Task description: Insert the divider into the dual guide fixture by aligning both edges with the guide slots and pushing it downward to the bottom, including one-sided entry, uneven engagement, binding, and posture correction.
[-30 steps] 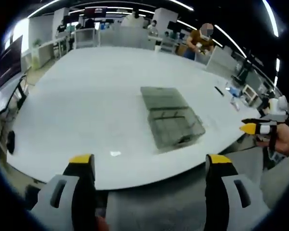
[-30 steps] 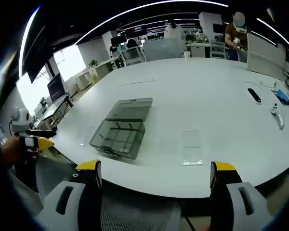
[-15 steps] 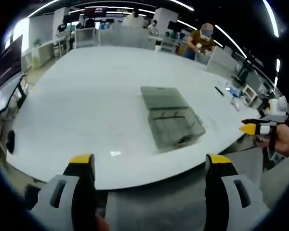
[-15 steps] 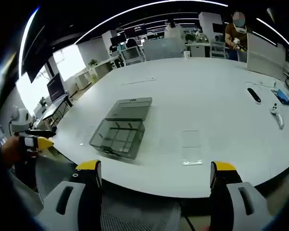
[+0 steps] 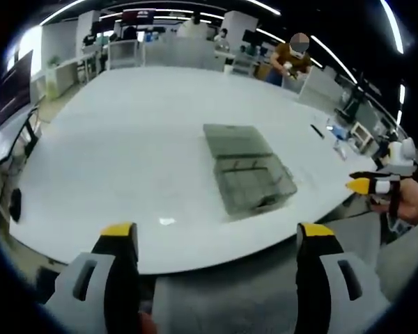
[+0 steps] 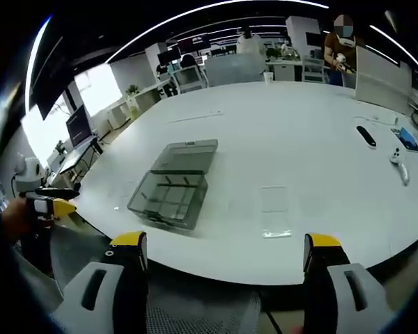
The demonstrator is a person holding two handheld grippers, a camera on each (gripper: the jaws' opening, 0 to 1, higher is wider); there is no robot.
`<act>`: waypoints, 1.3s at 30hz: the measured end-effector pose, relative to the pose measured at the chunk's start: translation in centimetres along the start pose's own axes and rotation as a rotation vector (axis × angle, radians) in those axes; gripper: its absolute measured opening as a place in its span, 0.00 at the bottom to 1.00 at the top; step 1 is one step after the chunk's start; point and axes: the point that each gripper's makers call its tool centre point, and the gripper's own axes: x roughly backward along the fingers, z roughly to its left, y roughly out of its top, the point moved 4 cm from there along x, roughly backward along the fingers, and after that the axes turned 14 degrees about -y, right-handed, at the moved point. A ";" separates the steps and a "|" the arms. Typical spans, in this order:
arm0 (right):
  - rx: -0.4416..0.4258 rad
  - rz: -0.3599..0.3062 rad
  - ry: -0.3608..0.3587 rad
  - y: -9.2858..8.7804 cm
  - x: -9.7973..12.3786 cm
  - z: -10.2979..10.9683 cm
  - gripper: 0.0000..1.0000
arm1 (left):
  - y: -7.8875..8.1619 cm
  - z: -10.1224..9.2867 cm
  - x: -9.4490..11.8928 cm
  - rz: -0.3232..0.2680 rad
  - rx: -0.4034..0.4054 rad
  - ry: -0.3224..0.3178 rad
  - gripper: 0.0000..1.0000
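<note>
Two grippers, held off the near edge of a white bench (image 6: 285,125): left gripper (image 5: 219,240) jaws wide, empty; right gripper (image 6: 223,250) jaws wide, empty. One clear lidded fixture box (image 6: 171,188), lid laid open, mid-bench, well apart from both. Two clear flat divider sheets (image 6: 275,209) flat on bench beside box. One black remote (image 6: 366,136) and one white controller (image 6: 398,161) at far side.

Open office: desks (image 6: 292,68), monitors (image 6: 78,125)
</note>
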 end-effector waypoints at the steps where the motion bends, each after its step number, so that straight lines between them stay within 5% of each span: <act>1: 0.000 0.003 0.000 0.0 0.0 0.0 0.92 | 0.0 0.0 0.0 0.000 0.000 0.000 0.92; 39: 0.029 0.010 0.012 -0.2 -0.1 0.2 0.88 | 0.4 -0.5 -0.1 -0.008 0.006 -0.054 0.92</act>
